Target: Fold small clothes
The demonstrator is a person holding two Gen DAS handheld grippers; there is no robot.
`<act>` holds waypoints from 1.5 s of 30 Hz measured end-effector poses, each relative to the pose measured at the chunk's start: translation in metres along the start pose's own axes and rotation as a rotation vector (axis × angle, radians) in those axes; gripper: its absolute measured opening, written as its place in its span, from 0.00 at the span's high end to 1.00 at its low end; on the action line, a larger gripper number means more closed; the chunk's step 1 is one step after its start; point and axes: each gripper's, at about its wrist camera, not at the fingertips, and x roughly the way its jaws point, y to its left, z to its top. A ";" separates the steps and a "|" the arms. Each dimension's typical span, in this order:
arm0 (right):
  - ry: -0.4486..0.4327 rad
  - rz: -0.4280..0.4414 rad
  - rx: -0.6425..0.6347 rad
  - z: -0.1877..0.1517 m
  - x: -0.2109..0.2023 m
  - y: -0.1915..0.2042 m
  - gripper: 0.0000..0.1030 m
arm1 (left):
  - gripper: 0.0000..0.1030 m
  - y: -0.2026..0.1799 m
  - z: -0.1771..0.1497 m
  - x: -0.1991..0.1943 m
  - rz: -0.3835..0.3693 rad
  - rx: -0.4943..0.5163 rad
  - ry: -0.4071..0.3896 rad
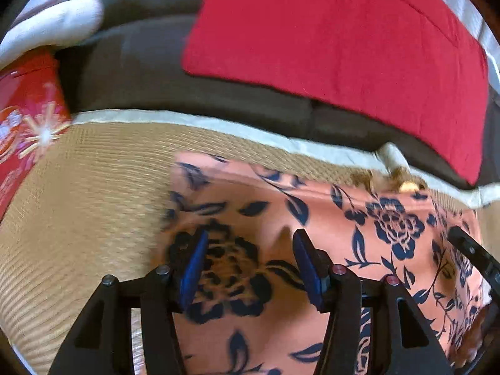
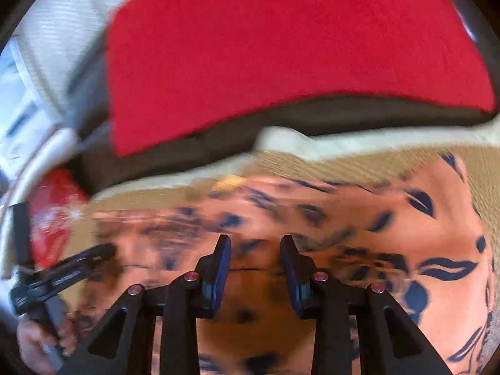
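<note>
On ribbed woven mat (image 1: 93, 187), soft floral cloth (image 1: 312, 218)

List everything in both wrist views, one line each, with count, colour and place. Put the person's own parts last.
Floral garment: one, peach with navy flowers, spread on the mat under both grippers.
Mat: one, tan woven with a pale border, under the garment.
Red cloth: one, plain red, on the dark surface beyond the mat.
Dark surface: one, dark grey, behind the mat.
Patterned red item: one, red with white and gold print, at the mat's left edge.
White item: one, white, far left, too blurred to identify.
Left hand-held gripper: one, black with blue pads, jaws apart over the garment.
Right hand-held gripper: one, black with blue pads, jaws apart over the garment.
Hand: one, holding the left gripper's handle.
</note>
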 end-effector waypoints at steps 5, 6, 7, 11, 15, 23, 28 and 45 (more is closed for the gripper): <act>0.128 -0.003 -0.064 -0.013 0.033 0.036 0.65 | 0.45 0.026 -0.014 0.005 0.118 0.019 0.050; 0.133 -0.026 -0.074 -0.017 0.034 0.039 0.65 | 0.45 0.032 -0.016 0.006 0.101 -0.004 0.066; 0.115 -0.038 -0.087 -0.016 0.031 0.043 0.65 | 0.45 0.040 -0.016 0.002 0.066 -0.040 0.063; 0.057 0.009 -0.044 -0.009 0.002 0.046 0.65 | 0.45 0.059 -0.015 -0.023 0.077 -0.079 0.004; 0.015 -0.077 0.005 -0.013 -0.034 0.023 0.65 | 0.39 0.087 -0.032 -0.040 0.014 -0.170 0.012; -0.070 -0.228 0.189 -0.010 -0.078 -0.077 0.64 | 0.33 0.098 -0.066 -0.059 -0.032 -0.160 0.044; -0.026 -0.112 0.303 -0.013 -0.073 -0.124 0.63 | 0.33 0.077 -0.070 -0.042 -0.036 -0.058 0.078; -0.038 -0.078 0.323 0.016 -0.053 -0.126 0.63 | 0.33 0.086 -0.077 -0.059 -0.037 -0.135 0.049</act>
